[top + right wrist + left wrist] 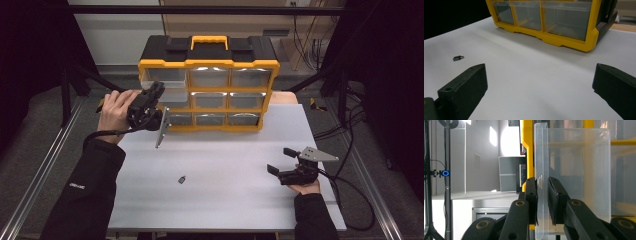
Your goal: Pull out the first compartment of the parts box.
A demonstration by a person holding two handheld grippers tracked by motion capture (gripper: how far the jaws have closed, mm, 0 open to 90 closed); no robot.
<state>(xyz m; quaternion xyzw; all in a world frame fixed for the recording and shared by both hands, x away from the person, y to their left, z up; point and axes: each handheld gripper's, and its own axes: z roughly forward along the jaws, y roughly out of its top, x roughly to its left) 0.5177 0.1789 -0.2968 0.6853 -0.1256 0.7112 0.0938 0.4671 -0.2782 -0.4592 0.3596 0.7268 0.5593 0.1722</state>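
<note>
The left gripper [156, 95] sits at the upper left of the high view, against the left column of a yellow-framed drawer cabinet [207, 90] with a black top and yellow carry handle [209, 42]. Its jaws are clamped on the front lip of a clear plastic drawer [574, 177], which in the high view projects from the cabinet's top-left bay past the yellow frame edge. In the left gripper view, the lip runs vertically between the two black pads [532, 195], and both pads touch it (the view is rotated, so the cabinet's yellow frame stands upright at centre).

The right gripper [280, 161] rests at the lower right of the high view, held low over the white tabletop [225, 155], well apart from the cabinet. Its jaws stand wide apart with nothing between them; in the right gripper view, they flank bare table surface.

A small dark part [182, 179] lies alone on the table at lower centre of the high view, between the two hands and touching neither. In the right gripper view it appears at left [458, 58].

The table area in front of the cabinet is unobstructed out to the near edge. The cabinet's base stands near the far table edge.
</note>
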